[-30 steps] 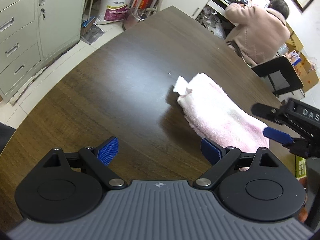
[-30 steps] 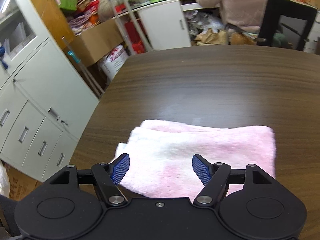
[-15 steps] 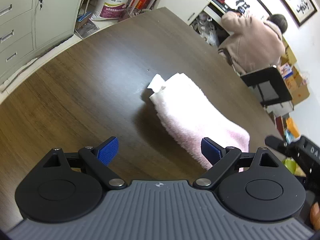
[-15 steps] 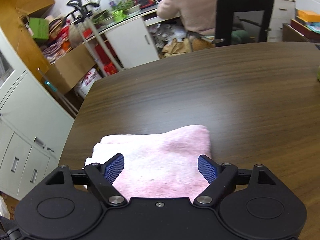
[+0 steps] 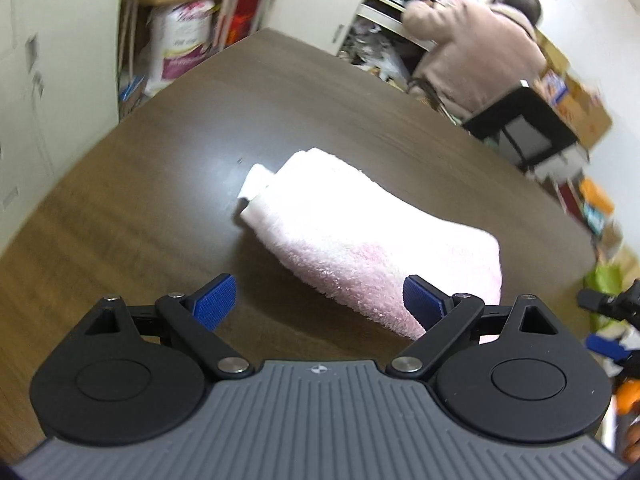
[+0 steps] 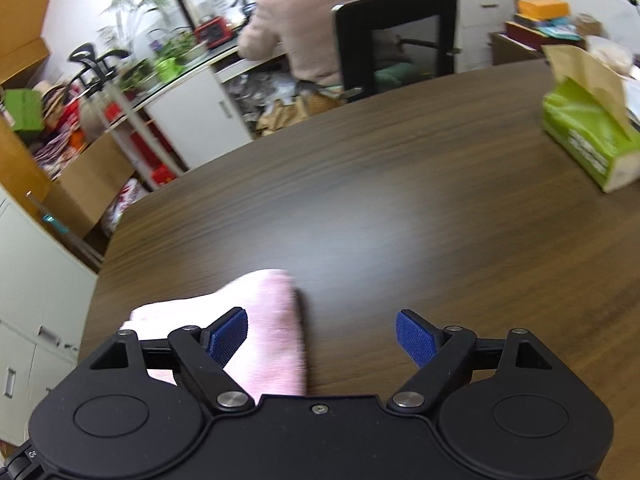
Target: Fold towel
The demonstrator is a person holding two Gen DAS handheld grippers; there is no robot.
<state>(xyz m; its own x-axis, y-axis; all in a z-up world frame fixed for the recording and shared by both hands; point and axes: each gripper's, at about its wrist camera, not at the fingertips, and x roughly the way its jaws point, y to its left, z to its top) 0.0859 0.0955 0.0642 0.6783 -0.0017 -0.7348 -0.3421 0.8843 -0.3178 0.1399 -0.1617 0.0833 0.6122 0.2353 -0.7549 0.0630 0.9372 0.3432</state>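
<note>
Towel lies folded, long axis slanting far-left to near-right; both tongs spread, left opening.

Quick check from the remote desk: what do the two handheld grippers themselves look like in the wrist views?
Left gripper: black linkage arms with silver pivot screws, round black side housings, blue textured finger pads, and a ribbed grey body with a small crosshair mark. Right gripper: the same black linkages and blue pads, but a smooth black body with one centre screw.

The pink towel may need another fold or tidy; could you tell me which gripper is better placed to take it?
Probably the left gripper: its jaws are opening and the folded pink towel lies just ahead. The right gripper faces mostly bare table, towel at its left.
</note>
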